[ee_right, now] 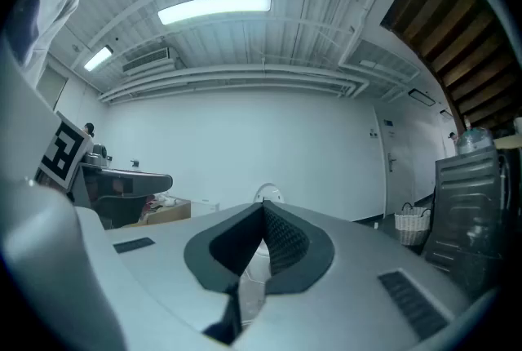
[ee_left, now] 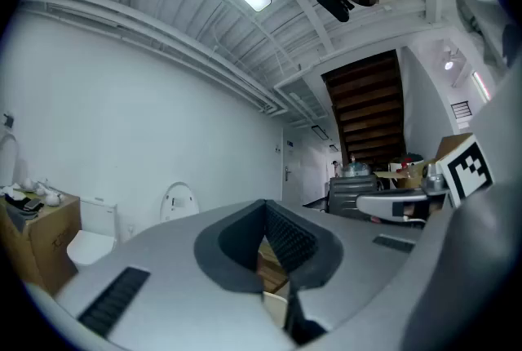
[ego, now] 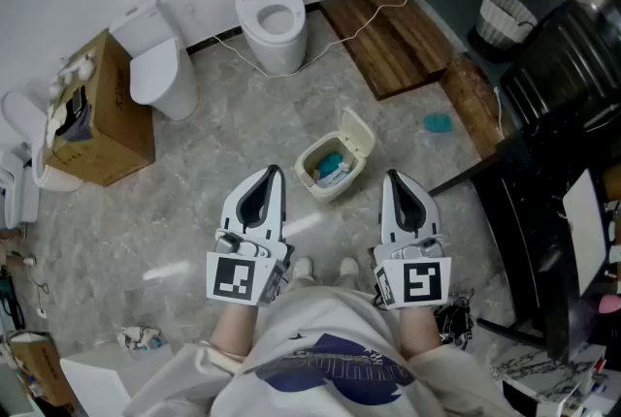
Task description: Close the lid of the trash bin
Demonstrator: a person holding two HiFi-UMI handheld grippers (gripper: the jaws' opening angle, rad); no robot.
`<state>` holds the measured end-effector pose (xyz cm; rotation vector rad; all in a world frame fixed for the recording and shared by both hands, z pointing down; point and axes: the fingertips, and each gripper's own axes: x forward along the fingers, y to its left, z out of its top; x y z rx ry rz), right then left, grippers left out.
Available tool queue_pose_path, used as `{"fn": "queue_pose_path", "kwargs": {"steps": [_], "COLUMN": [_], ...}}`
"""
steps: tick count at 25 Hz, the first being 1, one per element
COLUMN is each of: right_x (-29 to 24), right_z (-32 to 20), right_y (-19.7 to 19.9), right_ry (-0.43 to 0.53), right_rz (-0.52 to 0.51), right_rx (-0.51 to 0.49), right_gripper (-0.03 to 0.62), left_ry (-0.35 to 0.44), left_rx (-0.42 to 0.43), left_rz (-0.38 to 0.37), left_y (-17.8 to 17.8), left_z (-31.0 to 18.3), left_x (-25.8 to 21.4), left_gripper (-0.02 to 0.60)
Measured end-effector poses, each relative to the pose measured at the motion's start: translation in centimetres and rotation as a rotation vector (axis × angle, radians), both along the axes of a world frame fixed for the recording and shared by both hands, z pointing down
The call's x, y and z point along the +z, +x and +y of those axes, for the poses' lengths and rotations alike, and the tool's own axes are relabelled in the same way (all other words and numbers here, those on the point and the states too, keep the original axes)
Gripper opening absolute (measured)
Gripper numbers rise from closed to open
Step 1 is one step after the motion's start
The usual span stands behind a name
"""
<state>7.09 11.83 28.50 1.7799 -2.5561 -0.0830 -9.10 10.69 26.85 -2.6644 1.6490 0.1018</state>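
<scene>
A small cream trash bin (ego: 328, 189) sits on the grey floor (ego: 213, 144), just ahead of the two sets of fingertips and between them. Its lid (ego: 356, 135) is tipped up and open on the far side, with blue rubbish (ego: 330, 163) showing inside. The left gripper (ego: 275, 173) and right gripper (ego: 390, 175) are held level side by side, each with its fingers pressed fully together on nothing, neither touching the bin. Farther beyond the fingers stands a white toilet (ego: 272, 17), with a cardboard box (ego: 102, 110) off past the left gripper and a wooden platform (ego: 388, 32) off past the right.

Cream trash bin (ego: 335, 163), grey marbled floor (ego: 243, 129)
</scene>
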Motion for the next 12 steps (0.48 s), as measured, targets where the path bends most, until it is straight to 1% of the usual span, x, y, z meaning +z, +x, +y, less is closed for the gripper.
{"fn": "queue_pose_path", "kwargs": {"steps": [9, 12], "right_x": [0.14, 0.11], "right_z": [-0.02, -0.06], "right_y": [-0.17, -0.04], "right_ry": [-0.003, -0.005], "right_rz": [0.007, -0.028], "right_rx": [-0.006, -0.016], "right_gripper": [0.002, 0.005], "left_ry": [-0.004, -0.012], "left_rx": [-0.001, -0.004], "left_rz": [0.003, 0.002], "left_y": [-0.05, -0.09], "left_z": [-0.11, -0.21], "left_x": [0.04, 0.13], "left_gripper": [-0.002, -0.002]}}
